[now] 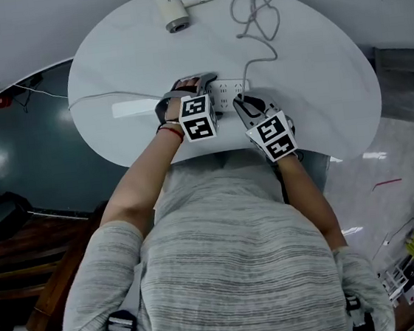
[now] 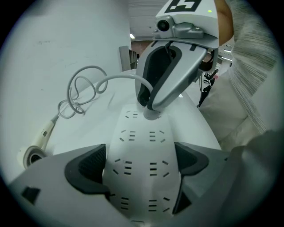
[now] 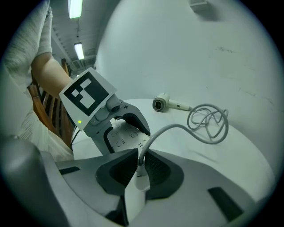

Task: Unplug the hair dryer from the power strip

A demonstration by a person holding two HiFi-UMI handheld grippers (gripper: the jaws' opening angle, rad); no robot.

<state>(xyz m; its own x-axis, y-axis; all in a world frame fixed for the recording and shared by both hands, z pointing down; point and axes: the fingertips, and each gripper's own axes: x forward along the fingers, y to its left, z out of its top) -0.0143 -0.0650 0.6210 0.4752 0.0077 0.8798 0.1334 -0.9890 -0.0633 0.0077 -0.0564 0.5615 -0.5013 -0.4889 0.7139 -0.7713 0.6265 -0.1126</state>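
A person (image 1: pixel 234 269) in a grey knit top leans over a round white table (image 1: pixel 315 74), a gripper in each hand. The left gripper (image 2: pixel 142 165), jaws spread wide, straddles a white strip (image 2: pixel 141 146) lying flat on the table near its front edge; the dark pads sit at the strip's long sides, and whether they press on it cannot be told. Just to its right, the right gripper (image 3: pixel 138 167) is clenched on the plug (image 3: pixel 138 181), pads pinching it from both sides, angled down toward the table. The plug stands in a socket at the strip's right end, not yet pulled out. From it a grey cord (image 1: pixel 253 15) rises between the jaws, runs away across the table and gathers in a loose coil. Beyond the coil, at the table's far edge, the dryer (image 1: pixel 174 10) lies on its side, well apart from both grippers.
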